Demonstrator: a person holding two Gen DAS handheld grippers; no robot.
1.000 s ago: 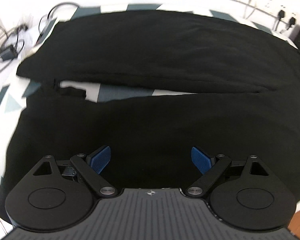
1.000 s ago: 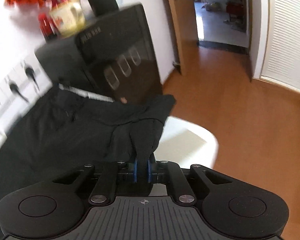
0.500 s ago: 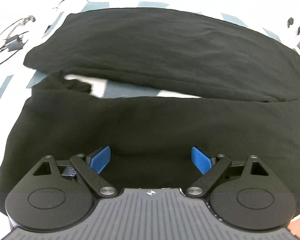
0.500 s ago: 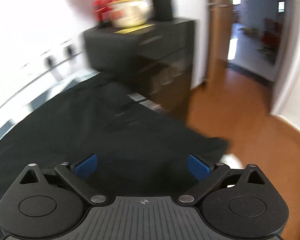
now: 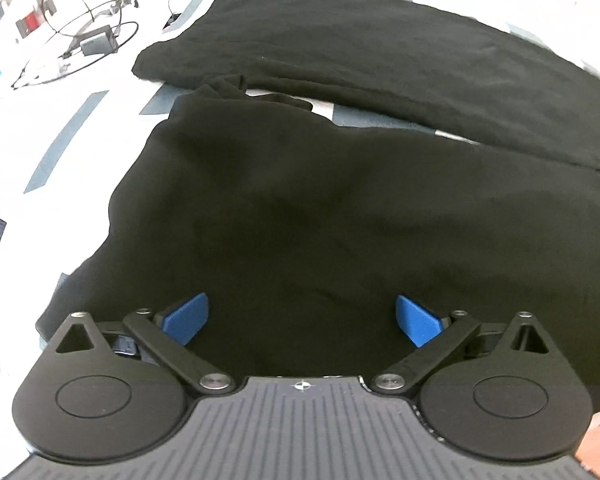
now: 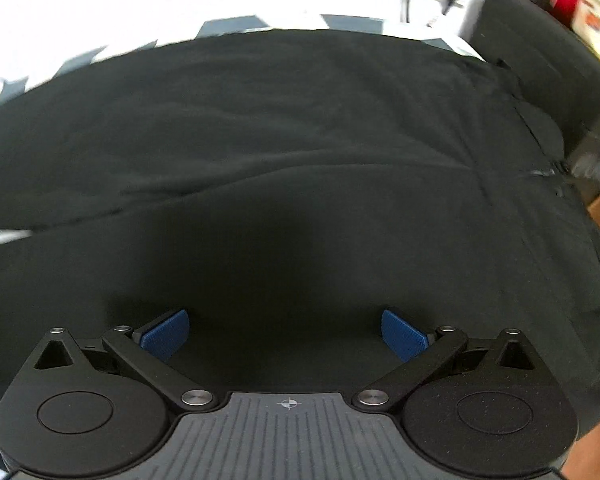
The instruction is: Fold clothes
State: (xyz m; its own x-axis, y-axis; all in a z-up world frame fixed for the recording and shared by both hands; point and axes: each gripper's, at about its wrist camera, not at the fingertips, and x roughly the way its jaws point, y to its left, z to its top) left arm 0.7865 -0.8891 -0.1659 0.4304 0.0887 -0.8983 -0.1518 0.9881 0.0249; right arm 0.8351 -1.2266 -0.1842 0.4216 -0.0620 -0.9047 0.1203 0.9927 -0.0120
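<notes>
Both jaws stand wide apart now and hold nothing. A second ago my right gripper was pinched tight on a corner of the black trousers and was lifting it up off the table; now it has let go and looks down on flat black cloth. My left gripper was wide before too, and it has only slid a little over the near leg. The trousers lie spread on the striped table cover, with the two legs side by side and a thin gap of cover showing between them. The far leg lies long and smooth. I think the dropped corner means one bit of laying out is done, and the legs are not yet stacked on each other. Some cables sit far off at the left.
</notes>
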